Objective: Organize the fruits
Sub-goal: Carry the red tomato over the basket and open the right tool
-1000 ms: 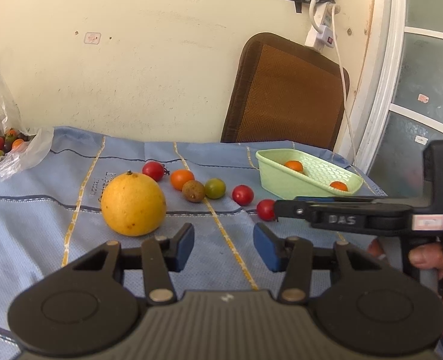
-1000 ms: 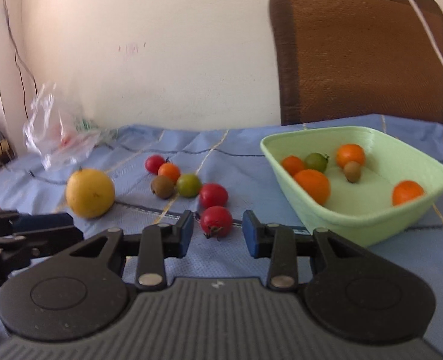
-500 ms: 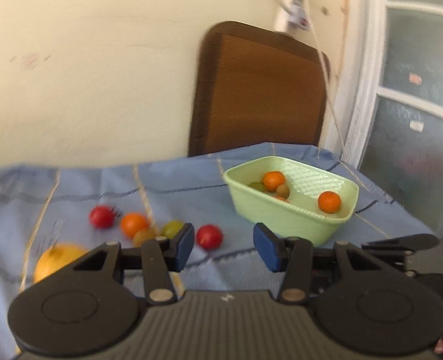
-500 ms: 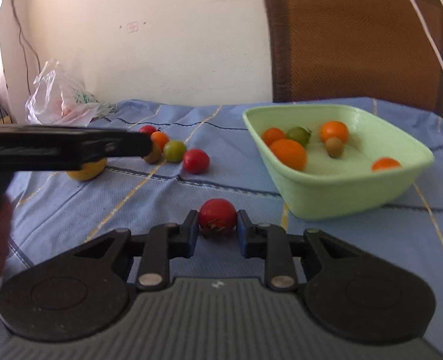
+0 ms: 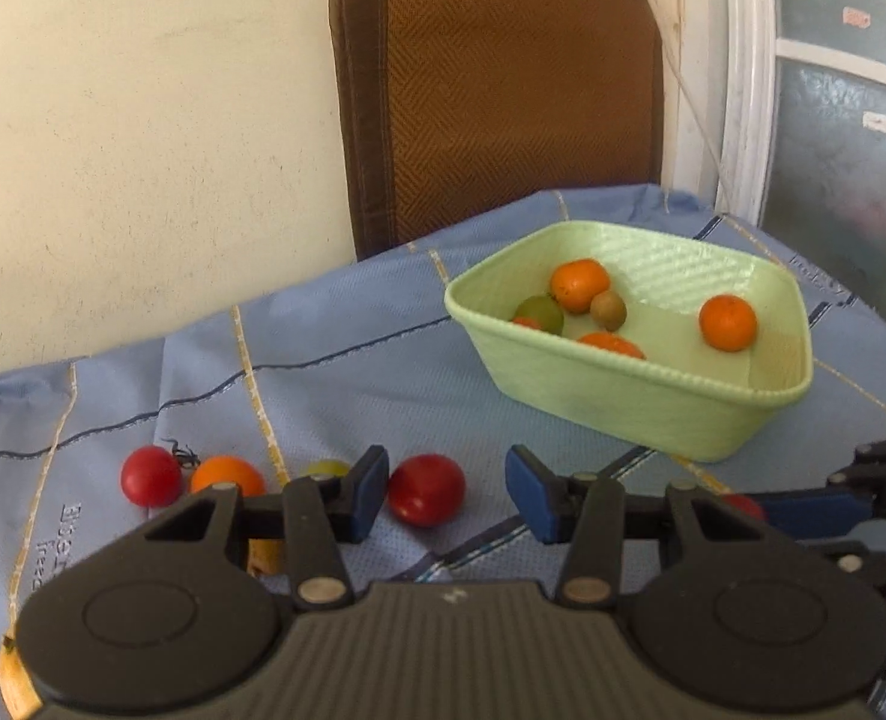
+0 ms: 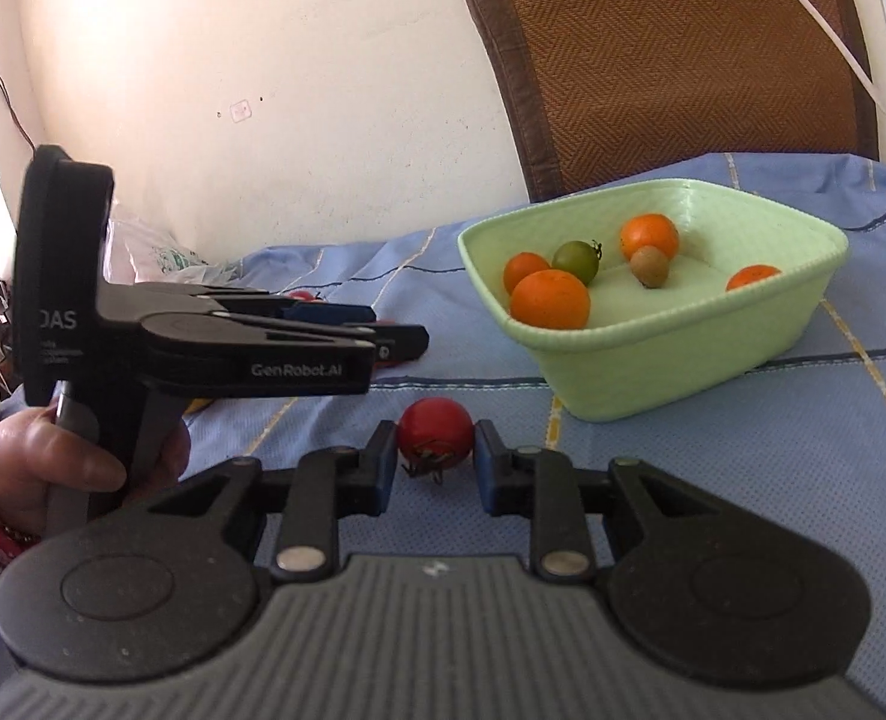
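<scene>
My right gripper (image 6: 436, 455) is shut on a red tomato (image 6: 435, 432), held in front of the light green basket (image 6: 683, 354). The basket holds several orange fruits, a green tomato (image 6: 576, 260) and a small brown fruit (image 6: 650, 265). My left gripper (image 5: 448, 489) is open and empty, low over the blue cloth, with a red tomato (image 5: 426, 488) just beyond its left finger. Another red tomato (image 5: 150, 476), an orange fruit (image 5: 227, 475) and a green fruit (image 5: 325, 468) lie to its left. The basket also shows in the left wrist view (image 5: 653, 402).
A brown woven chair back (image 5: 503, 84) stands behind the table against the wall. A plastic bag (image 6: 155, 252) lies at the far left of the table. The left gripper body and hand (image 6: 143, 348) fill the left side of the right wrist view.
My right gripper has closed on the red tomato and come nearer the basket. My left gripper has swung right, from the yellow fruit toward the tomatoes and basket.
</scene>
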The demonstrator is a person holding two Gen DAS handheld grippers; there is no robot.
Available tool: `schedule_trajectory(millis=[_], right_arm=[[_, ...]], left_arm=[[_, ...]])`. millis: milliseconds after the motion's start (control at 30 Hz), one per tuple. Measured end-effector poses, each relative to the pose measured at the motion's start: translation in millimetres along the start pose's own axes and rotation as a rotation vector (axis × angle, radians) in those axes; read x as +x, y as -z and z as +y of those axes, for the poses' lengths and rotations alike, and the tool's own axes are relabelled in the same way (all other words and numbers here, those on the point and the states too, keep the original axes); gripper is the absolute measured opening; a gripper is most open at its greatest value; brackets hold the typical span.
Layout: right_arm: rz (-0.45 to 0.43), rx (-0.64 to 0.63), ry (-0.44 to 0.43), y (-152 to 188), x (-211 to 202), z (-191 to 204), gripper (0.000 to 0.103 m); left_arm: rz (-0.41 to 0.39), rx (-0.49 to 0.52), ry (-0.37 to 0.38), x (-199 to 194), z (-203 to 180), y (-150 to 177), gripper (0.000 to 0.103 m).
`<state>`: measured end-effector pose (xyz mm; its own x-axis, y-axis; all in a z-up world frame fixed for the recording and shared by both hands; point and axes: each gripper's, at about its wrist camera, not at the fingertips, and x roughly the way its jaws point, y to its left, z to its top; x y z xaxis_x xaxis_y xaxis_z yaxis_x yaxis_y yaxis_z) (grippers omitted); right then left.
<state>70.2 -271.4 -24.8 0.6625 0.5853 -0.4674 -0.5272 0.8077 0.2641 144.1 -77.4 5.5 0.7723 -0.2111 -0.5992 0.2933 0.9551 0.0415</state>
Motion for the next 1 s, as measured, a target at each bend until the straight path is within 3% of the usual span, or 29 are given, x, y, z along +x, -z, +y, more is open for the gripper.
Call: schedule_trajectory(millis=[67,133,300,500,600,800,1000], right_arm=[[-0.001,-0.001,-0.001,0,0,0,0.03],[-0.002,-0.001,-0.001,0,-1,0,0.03],[-0.027,-0.015,-0.01,2,-8,1,0.029],[-0.194,0.005,-0.034,-4,-37,-7,0.029],[-0.238,0.002,0.041,-19,-44,-19,0.029],[-0.173,-0.036,0.206,-38,-22,-51,0.029],[-0.204,-0.094,0.266,-28,-20,-52,0.031]], left_arm=[[0.023,-0.009,-0.001,3,2,-1,0.041],[0.017,-0.005,0.005,1,2,1,0.028],[-0.02,0.0,0.024,-10,-3,3,0.028],[-0.113,-0.09,0.135,-42,-8,-11,0.028],[-0.153,-0.116,0.2,-49,-14,-31,0.028],[-0.103,-0.068,0.221,-15,-42,-51,0.028],[-0.074,-0.06,0.232,7,-57,-47,0.028]])
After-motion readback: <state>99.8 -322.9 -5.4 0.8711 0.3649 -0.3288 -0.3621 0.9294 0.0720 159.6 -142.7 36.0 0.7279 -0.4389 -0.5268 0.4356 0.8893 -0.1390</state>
